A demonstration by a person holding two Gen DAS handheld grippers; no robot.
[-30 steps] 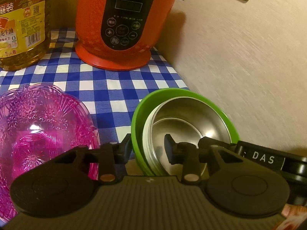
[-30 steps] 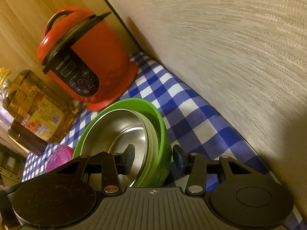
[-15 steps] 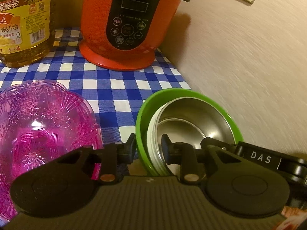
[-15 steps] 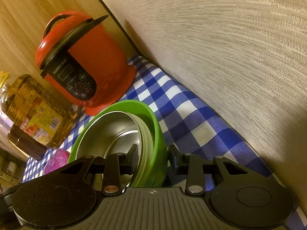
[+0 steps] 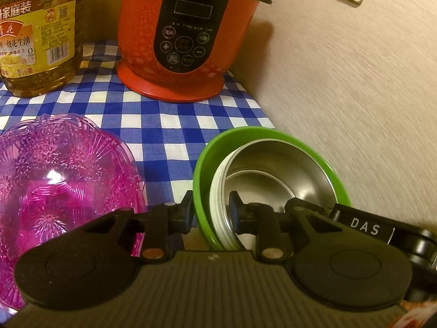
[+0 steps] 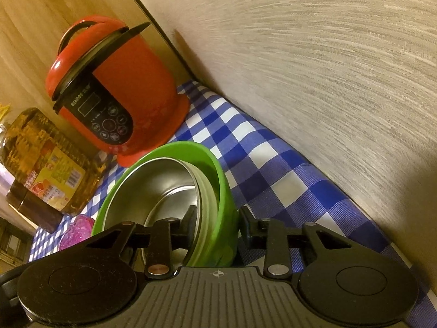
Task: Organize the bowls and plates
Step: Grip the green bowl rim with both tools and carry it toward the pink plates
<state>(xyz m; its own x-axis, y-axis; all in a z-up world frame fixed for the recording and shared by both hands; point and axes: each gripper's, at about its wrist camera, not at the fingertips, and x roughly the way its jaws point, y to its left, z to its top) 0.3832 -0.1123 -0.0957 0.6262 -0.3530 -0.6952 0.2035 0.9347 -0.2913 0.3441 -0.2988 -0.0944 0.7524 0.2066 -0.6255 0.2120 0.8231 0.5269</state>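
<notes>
Right, both my tools straddle the bowl stack's rim: left tool and right tool, jaws narrowed onto the green bowl and steel bowl. Light, stiff, slick; rim-pinch suits, on the checkered surface.

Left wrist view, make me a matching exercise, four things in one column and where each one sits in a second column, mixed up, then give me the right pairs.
Things:
1. steel bowl
2. pink glass bowl
3. red cooker
4. oil bottle

Places:
A. at the back of the checked cloth, next to the wall
B. back left corner of the cloth
C. nested inside the green bowl
D. on the cloth left of the green bowl

Pairs: 1-C, 2-D, 3-A, 4-B
</notes>
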